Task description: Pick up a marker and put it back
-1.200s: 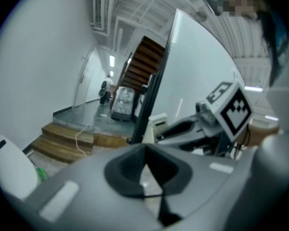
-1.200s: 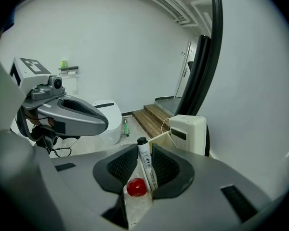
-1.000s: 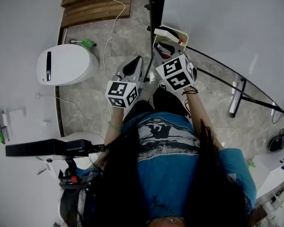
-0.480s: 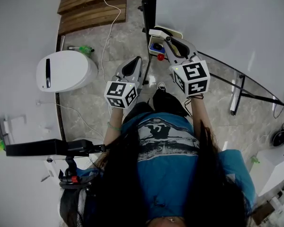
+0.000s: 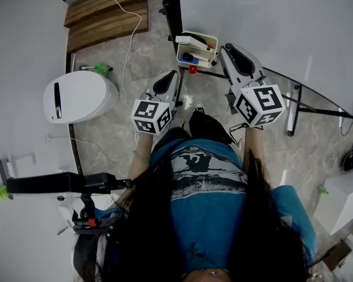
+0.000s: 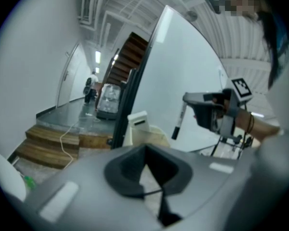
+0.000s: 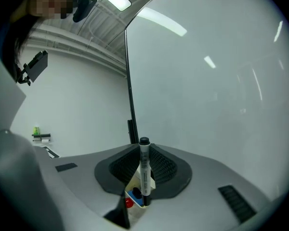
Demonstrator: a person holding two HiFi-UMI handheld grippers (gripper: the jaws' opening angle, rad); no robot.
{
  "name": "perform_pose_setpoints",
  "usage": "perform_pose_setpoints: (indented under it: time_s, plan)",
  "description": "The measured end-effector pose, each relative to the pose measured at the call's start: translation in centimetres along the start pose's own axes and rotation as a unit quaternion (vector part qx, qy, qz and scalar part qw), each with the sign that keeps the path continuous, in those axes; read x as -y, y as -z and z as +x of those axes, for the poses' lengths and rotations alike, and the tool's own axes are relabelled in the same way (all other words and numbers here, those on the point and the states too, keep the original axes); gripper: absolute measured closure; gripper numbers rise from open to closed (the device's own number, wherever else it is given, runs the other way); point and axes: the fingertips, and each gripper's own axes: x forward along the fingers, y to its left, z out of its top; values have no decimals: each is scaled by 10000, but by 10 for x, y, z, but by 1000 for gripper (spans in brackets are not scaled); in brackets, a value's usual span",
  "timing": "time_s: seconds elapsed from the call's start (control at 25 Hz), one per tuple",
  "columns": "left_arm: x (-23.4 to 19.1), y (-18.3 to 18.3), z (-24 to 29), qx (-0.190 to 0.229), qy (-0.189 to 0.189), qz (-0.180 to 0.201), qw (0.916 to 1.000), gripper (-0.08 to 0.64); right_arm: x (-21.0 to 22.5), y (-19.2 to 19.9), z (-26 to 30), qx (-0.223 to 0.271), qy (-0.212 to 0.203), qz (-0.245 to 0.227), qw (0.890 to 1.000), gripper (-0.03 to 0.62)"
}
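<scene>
"Where's the marker [image 7: 144,172] now?"

"Clamped in the right tool [image 7: 143,150], standing upright across the jaws, which have just been closing on it."

"And the white holder [image 5: 210,39] it goes back to?"

"Seen from above, just left of that tool's tip, and lower down. I'd judge it needs a move down and across."

"And the left tool [image 6: 145,148]?"

"Clenched on nothing, pointing towards the holder but apart from it."

An office-like hall: whiteboard [image 5: 270,22], wooden steps [image 5: 106,10], stone-tiled floor [image 5: 159,69], long corridor [image 6: 82,105].
</scene>
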Motion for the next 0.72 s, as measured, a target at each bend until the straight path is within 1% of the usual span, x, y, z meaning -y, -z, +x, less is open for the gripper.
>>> perform_pose_setpoints:
  time_s: [0.28,0.36,0.48,0.6,0.72]
  plan:
    - [3,6,5,-210,177,45,9996,558,5,1,-15,176,55,149,9997,523]
    - [5,9,6,-307,232,169,9991,558,3,1,-16,185,53,143,9997,523]
    - [9,12,7,-450,290,463,9975,558,-3,1,-17,189,29,106,9998,523]
    - [14,12,8,-510,389,522,9966,558,-6,0,-18,180,27,71,9998,523]
    - [18,13,9,-597,465,659,9950,558,-8,0,-18,173,29,46,9998,523]
